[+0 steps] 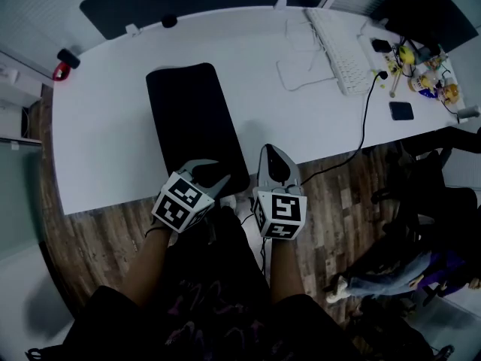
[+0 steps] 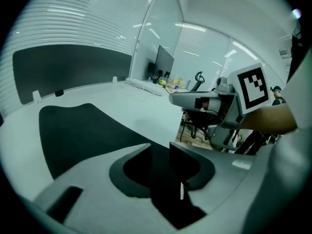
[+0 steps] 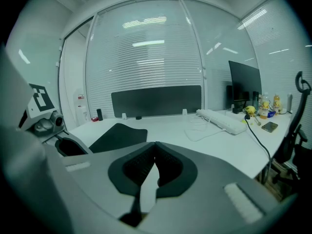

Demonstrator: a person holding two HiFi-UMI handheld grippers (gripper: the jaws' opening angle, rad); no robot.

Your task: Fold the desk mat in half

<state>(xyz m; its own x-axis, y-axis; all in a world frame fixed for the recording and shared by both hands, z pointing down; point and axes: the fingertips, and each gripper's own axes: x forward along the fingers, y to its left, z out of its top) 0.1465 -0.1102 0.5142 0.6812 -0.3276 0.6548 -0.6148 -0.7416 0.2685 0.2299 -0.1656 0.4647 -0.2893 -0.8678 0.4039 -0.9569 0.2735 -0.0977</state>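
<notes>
Plainly, the black desk mat [image 1: 192, 119] lies flat.

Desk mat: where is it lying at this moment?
In the head view the desk mat lies on the white desk, left of the keyboard, its near end by the left gripper.

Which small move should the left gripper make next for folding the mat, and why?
Probably close the left gripper on the near edge of the desk mat: the jaws stand apart right there, the mat lies flat, and the right gripper is shut beside it.
</notes>
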